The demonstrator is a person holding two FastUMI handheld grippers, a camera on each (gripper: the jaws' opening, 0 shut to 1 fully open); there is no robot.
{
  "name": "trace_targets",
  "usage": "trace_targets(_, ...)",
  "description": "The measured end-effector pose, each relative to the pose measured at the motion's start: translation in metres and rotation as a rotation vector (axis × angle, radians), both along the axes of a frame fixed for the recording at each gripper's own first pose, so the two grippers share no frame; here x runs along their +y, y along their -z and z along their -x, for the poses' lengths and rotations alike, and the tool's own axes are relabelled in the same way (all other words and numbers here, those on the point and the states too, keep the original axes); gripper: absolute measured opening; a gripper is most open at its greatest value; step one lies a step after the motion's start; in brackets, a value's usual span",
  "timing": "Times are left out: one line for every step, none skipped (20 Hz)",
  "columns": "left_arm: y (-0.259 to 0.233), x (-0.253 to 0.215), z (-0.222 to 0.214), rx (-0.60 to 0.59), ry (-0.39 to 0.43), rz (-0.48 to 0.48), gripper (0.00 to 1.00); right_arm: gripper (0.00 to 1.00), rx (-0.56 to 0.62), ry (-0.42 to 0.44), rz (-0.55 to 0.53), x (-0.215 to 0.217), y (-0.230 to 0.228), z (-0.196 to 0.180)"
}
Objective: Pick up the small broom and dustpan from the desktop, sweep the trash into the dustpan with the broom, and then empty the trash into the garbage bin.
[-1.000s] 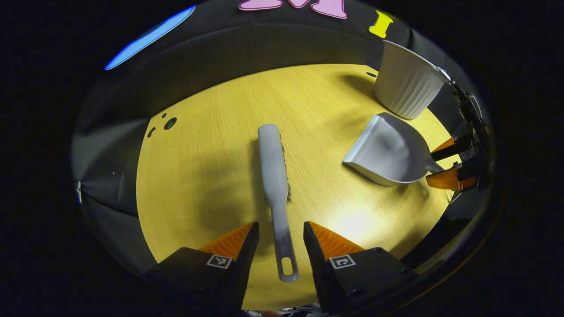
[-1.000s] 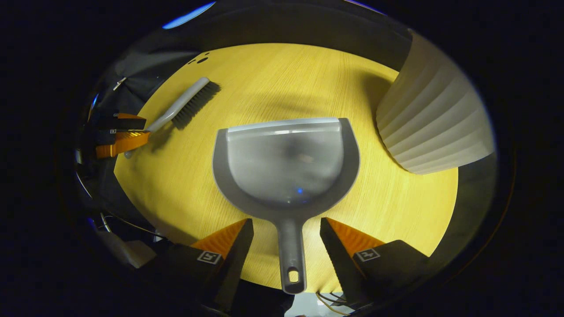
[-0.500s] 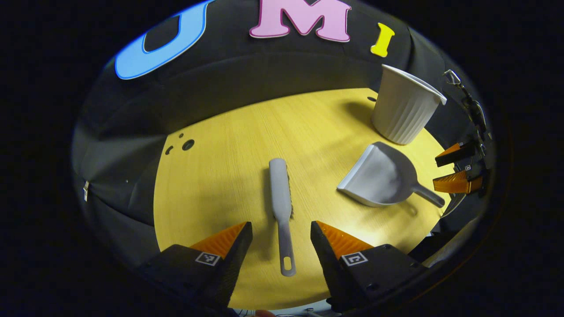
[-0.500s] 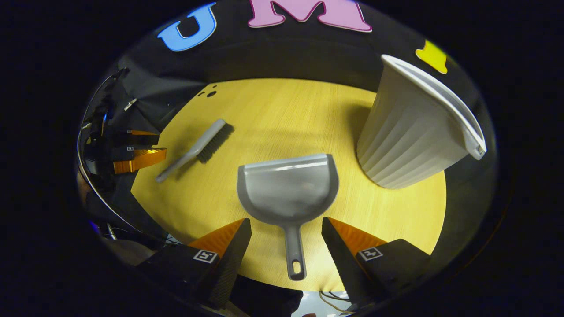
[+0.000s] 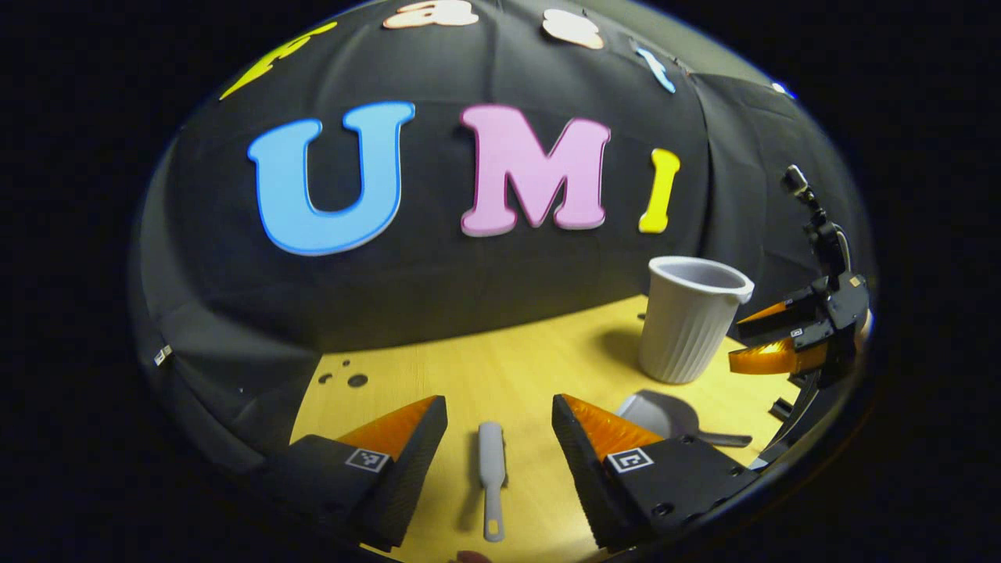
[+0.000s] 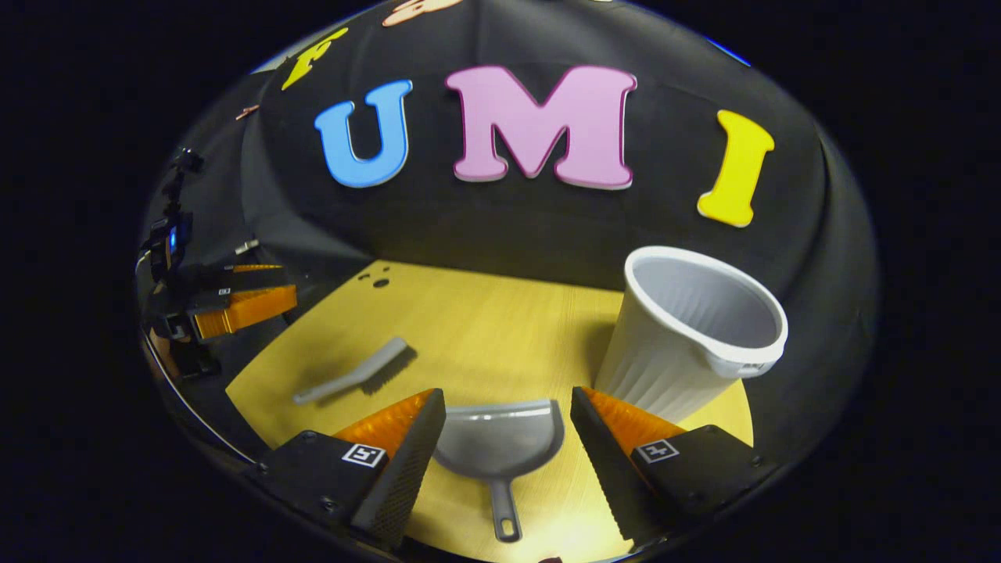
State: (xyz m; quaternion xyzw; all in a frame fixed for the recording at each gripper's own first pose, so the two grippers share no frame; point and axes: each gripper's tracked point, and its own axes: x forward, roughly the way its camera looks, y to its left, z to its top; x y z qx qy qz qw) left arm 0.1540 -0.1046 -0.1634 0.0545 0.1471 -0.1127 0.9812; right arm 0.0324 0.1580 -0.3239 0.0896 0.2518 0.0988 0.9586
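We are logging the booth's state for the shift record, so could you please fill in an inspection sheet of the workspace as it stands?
Surface: yellow wood-grain desktop with small dark holes near its far left corner.
Job's things: small broom lying flat, dustpan lying flat beside the upright white ribbed garbage bin. No trash seen on the desktop.
Clutter: nothing seen.
Grippers: left gripper open, raised above the broom; right gripper open, raised above the dustpan. Neither holds anything.
Cables: thin dark lines at the right gripper's side in the left gripper view; too small to tell.
Surroundings: black cloth booth wall.
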Motion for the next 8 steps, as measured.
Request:
trace_targets(-0.009, -0.002, 0.001, -0.022, -0.004, 0.017, 0.86, 0.99, -0.049, 0.007, 0.008, -0.003, -0.011, -0.004)
trace_targets(-0.014, -0.004, 0.0, -0.044, -0.01, 0.042, 0.86, 0.99, -0.095, 0.017, 0.021, -0.005, -0.023, -0.008)
trace_targets(-0.024, -0.007, 0.001, -0.072, -0.013, 0.071, 0.86, 0.99, -0.138, 0.023, 0.033, -0.006, -0.036, -0.01)
trace_targets(-0.033, -0.009, 0.001, -0.097, -0.015, 0.098, 0.87, 0.99, -0.176, 0.028, 0.045, -0.008, -0.047, -0.012)
trace_targets(-0.039, -0.01, 0.003, -0.113, -0.016, 0.112, 0.87, 0.99, -0.204, 0.031, 0.061, -0.009, -0.055, -0.012)
trace_targets(-0.04, -0.007, 0.004, -0.123, -0.023, 0.112, 0.88, 0.99, -0.221, 0.026, 0.076, -0.008, -0.06, -0.014)
trace_targets(-0.041, -0.005, 0.004, -0.128, -0.025, 0.105, 0.88, 0.98, -0.229, 0.02, 0.086, -0.005, -0.066, -0.014)
trace_targets(-0.039, -0.006, 0.005, -0.133, -0.03, 0.098, 0.88, 0.98, -0.229, 0.012, 0.087, -0.003, -0.07, -0.014)
